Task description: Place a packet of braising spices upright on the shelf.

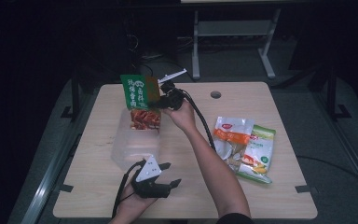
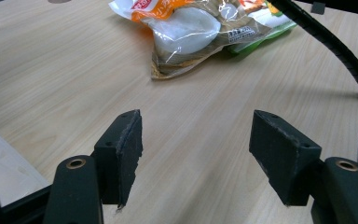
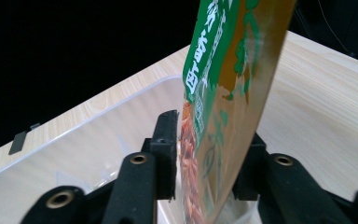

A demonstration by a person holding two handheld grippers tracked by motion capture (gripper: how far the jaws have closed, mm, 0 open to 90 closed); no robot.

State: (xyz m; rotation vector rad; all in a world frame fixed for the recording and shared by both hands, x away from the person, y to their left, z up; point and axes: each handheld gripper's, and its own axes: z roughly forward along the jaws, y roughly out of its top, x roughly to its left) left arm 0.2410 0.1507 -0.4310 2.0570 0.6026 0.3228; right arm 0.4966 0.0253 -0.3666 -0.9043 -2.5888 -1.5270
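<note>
A green and brown snack packet (image 1: 140,100) stands upright with its lower end inside a clear plastic bin (image 1: 121,154) left of the table's middle. My right gripper (image 1: 161,100) reaches in from the right at the packet's upper half. In the right gripper view the packet (image 3: 223,93) rises between the two black jaws of my right gripper (image 3: 209,140), which stand slightly apart on either side of it, over the bin (image 3: 74,140). My left gripper (image 1: 171,173) rests low near the table's front edge. Its jaws are wide apart with nothing between them (image 2: 196,149).
Two more snack packets lie on the table's right half, an orange and clear one (image 1: 233,140) (image 2: 191,32) overlapping a green one (image 1: 261,154) (image 2: 261,37). The right gripper's black cable (image 2: 335,46) trails along the forearm. A round hole (image 1: 216,94) sits near the table's far edge.
</note>
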